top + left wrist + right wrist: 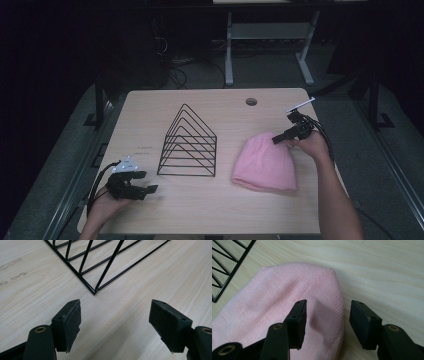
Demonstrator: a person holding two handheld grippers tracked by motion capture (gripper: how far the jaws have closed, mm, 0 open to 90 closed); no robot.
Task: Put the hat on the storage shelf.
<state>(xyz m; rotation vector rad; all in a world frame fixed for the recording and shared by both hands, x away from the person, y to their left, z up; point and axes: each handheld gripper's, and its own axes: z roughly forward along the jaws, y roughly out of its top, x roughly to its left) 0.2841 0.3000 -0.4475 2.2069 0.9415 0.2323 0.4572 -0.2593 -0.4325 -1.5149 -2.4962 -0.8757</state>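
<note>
**A:** Starting at the right gripper [325, 323], what do its jaws show?

**B:** They stand partly spread, straddling the rounded top edge of a pink knit hat [274, 307]. One jaw sits over the fabric, the other over bare table [384, 272] just beside the hat. The pads do not look pressed on the wool yet.

**A:** And the left gripper [115, 322]?

**B:** Spread wide over bare wood, holding nothing, near a corner of a black wire rack [100, 270].

**A:** Where does the hat lie?

**B:** Flat on the table, right of the rack, which stands at the middle, in the high view [265, 162].

**A:** Which way does it point?

**B:** Its long axis runs from the person's edge toward the far edge. The rounded crown points away, toward the right gripper; the wide opening faces the person.

**A:** How would it handle?

**B:** Likely light, soft and floppy, not fragile or slippery. Pinching a fold near the crown should work, though the rest would sag and hang.
</note>
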